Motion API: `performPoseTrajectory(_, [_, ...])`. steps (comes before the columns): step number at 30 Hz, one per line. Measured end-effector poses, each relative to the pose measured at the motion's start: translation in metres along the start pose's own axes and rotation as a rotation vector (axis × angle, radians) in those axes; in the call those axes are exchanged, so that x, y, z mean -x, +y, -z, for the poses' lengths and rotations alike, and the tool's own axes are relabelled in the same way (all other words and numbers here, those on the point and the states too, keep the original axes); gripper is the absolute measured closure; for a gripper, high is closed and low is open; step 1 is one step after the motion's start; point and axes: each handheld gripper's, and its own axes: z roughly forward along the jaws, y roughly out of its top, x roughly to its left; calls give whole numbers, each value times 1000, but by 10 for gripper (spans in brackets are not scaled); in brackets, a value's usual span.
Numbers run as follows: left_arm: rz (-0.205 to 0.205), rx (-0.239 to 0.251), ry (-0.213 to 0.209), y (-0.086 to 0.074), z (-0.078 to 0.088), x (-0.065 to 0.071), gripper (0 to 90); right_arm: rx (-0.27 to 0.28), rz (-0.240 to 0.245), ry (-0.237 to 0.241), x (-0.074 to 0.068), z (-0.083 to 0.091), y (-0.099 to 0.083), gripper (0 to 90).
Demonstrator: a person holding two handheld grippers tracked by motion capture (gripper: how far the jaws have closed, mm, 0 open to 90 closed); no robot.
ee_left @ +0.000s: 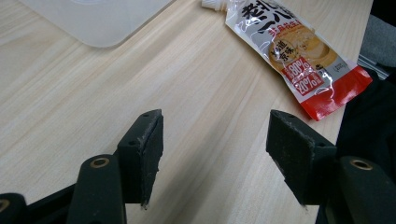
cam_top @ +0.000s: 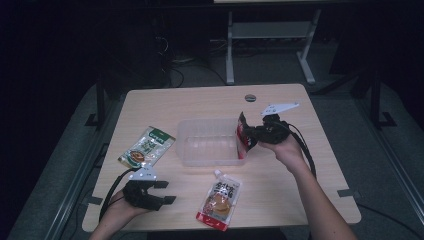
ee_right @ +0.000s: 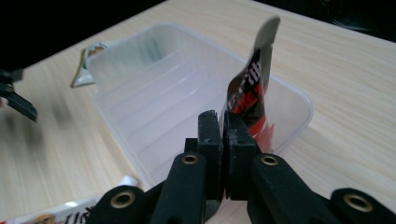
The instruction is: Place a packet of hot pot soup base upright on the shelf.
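My right gripper is shut on the lower edge of a black and red pouch. The pouch stands upright over the right-hand wall of a clear plastic container, which has nothing inside it. My left gripper rests low at the table's front left, jaws wide apart over bare wood. A white and red spout pouch lies flat just to its right.
A green and white pouch lies left of the container. A round cable hole sits near the table's far edge. A corner of the container shows ahead of the left gripper. The floor beyond is dark, with table legs.
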Motion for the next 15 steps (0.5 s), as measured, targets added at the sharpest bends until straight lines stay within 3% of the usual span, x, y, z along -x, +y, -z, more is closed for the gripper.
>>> performPoseTrajectory(6, [-1, -3, 1, 0, 0, -1, 363, 8, -5, 3, 1, 1, 0, 794])
performPoseTrajectory(12, [-4, 0, 3, 0, 0, -1, 361, 26, -14, 24, -1, 13, 2, 521])
performPoseTrajectory(15, [-7, 0, 3, 0, 0, -1, 350, 35, -10, 38, -4, 24, 0, 437])
